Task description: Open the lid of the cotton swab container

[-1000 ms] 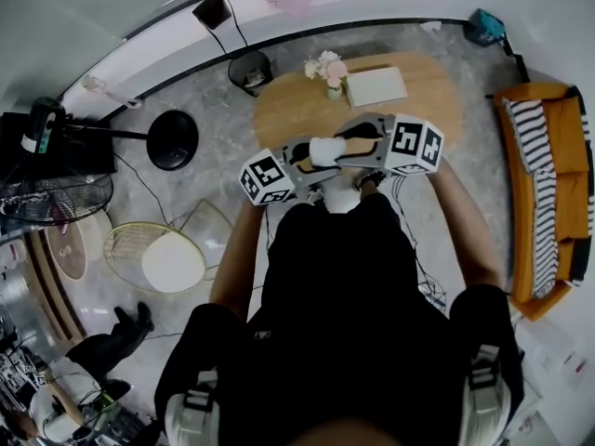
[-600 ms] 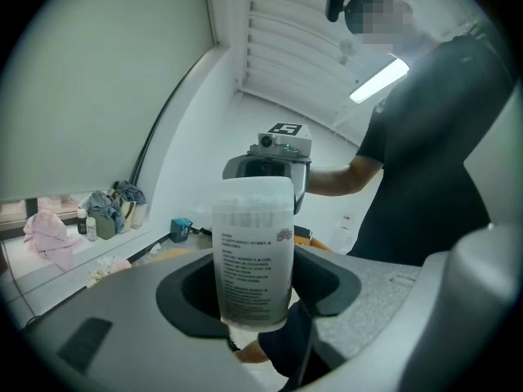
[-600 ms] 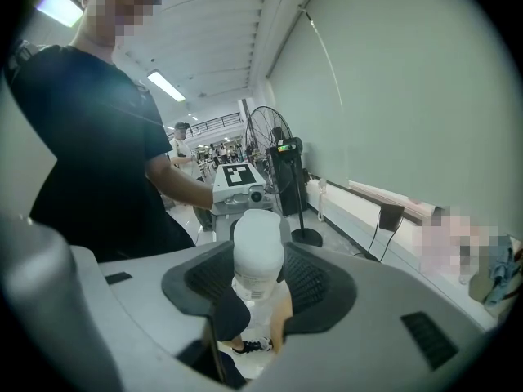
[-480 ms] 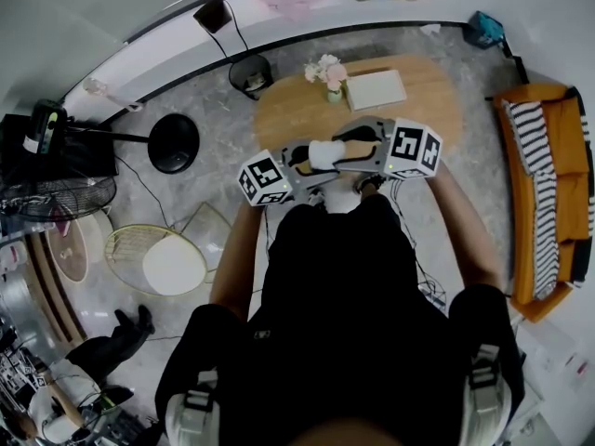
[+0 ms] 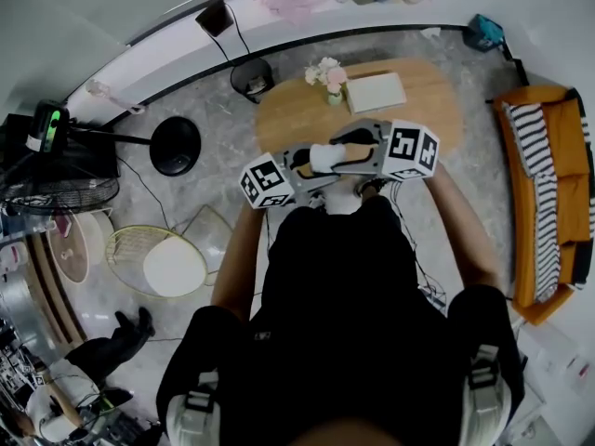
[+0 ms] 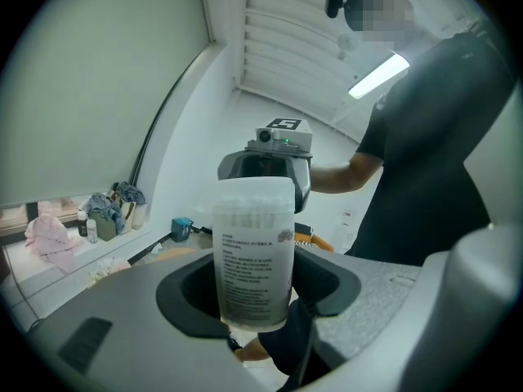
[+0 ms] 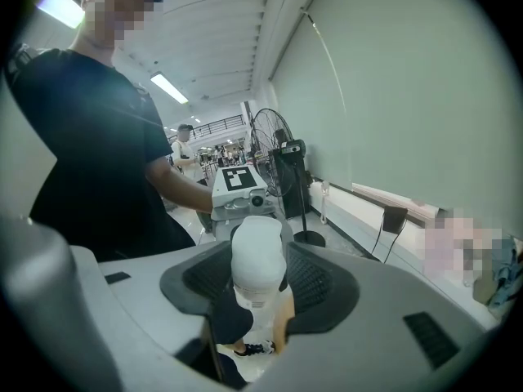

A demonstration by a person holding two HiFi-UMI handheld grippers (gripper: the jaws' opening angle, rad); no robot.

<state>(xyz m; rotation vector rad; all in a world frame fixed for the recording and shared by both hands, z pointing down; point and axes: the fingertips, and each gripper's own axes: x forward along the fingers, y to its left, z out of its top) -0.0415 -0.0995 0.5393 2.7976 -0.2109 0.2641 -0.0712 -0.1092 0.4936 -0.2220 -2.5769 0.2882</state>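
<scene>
The cotton swab container (image 5: 323, 157) hangs in the air over the floor, held between my two grippers, which face each other. Its translucent body with a printed label (image 6: 253, 256) stands between the jaws of my left gripper (image 6: 257, 296), which is shut on it. Its white lid end (image 7: 258, 256) sits between the ribbed pads (image 7: 312, 280) of my right gripper (image 7: 260, 282). Those jaws are opening and stand close beside the lid without clearly pressing it. In the head view my left gripper (image 5: 302, 167) comes from the left and my right gripper (image 5: 346, 152) from the right.
Ahead stands an oval wooden table (image 5: 432, 96) with a flower vase (image 5: 328, 74) and a white box (image 5: 376, 89). An orange sofa (image 5: 548, 193) lies to the right. A round wire chair (image 5: 167, 260), a black lamp base (image 5: 175, 145) and a fan (image 5: 56, 193) stand to the left.
Both grippers and the container have drifted slightly up in the head view. Nothing else has visibly changed.
</scene>
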